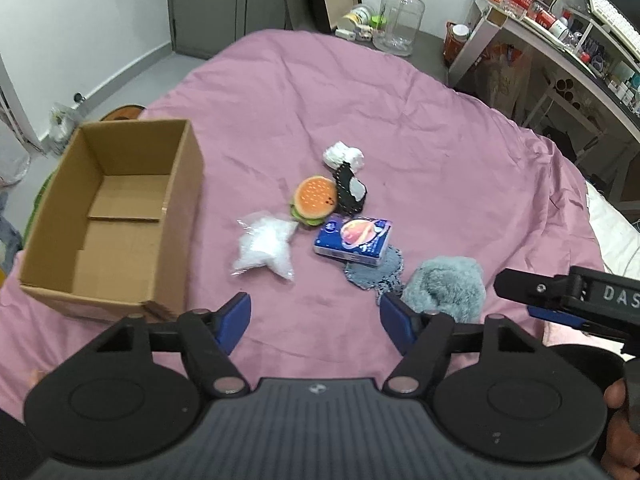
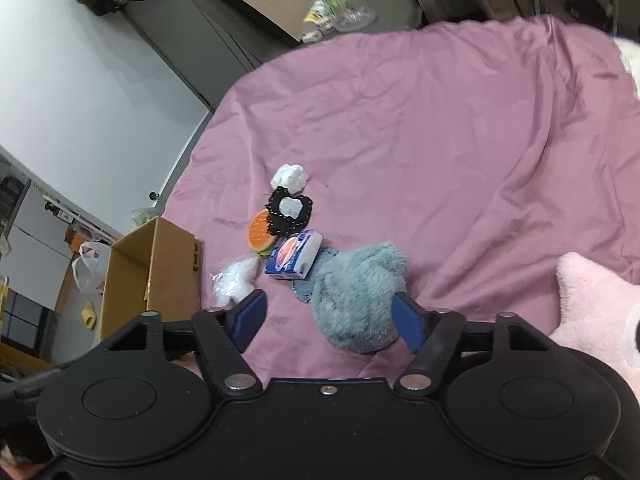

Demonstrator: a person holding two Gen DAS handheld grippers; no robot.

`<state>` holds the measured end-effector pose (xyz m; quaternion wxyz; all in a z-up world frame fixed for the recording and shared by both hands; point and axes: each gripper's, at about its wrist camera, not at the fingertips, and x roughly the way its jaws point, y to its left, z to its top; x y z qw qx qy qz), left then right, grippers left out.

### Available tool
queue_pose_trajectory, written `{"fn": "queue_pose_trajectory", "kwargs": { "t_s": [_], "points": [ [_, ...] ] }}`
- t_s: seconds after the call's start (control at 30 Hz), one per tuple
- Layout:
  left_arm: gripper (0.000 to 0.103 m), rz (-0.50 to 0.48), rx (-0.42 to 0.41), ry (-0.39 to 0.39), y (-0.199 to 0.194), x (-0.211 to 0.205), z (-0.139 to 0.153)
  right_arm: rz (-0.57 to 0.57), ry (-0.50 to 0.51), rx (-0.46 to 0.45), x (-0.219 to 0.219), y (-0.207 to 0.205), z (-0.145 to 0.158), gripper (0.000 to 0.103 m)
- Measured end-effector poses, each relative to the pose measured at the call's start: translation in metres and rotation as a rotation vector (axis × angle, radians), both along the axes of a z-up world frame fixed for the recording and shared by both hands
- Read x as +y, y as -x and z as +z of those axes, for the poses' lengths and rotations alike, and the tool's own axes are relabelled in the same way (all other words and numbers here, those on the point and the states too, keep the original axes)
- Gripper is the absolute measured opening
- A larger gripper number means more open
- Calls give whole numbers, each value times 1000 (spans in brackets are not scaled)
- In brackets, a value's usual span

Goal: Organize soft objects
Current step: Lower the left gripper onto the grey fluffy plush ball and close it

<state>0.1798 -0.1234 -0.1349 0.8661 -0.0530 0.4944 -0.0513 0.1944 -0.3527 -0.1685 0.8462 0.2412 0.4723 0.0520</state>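
Note:
On the pink bedspread lies a cluster: a white wad, a burger plush, a black pouch, a clear bag of white filling, a blue tissue pack on a denim mat, and a grey-blue fluffy toy. My left gripper hovers open just in front of the cluster, with nothing between its fingers. My right gripper stands open around the fluffy toy; its right finger lies against the fur, while the left one stays apart.
An open cardboard box, with nothing inside, sits on the bed to the left of the cluster. A pink plush lies at the right. Beyond the bed are a glass jar on the floor and cluttered shelves.

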Motion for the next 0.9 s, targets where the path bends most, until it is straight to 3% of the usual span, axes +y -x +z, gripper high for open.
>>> {"fn": "queue_pose_trajectory", "kwargs": {
  "t_s": [0.27,0.53,0.67,0.9],
  "points": [
    [64,-37,63,70,-28,-22,-24,-62,-13,81,-21,-26,-26,60],
    [64,-97,139,103,-47,-56,-56,-113,-111,176,-40,-39,-55,60],
    [57,-112,167,107,-52,-66,-72,-103,-131,204,-36,-46,-63,60],
    [57,-115,231,176,-58,-70,-94,-166,-168,254,-29,-52,-81,60]
  ]
}}
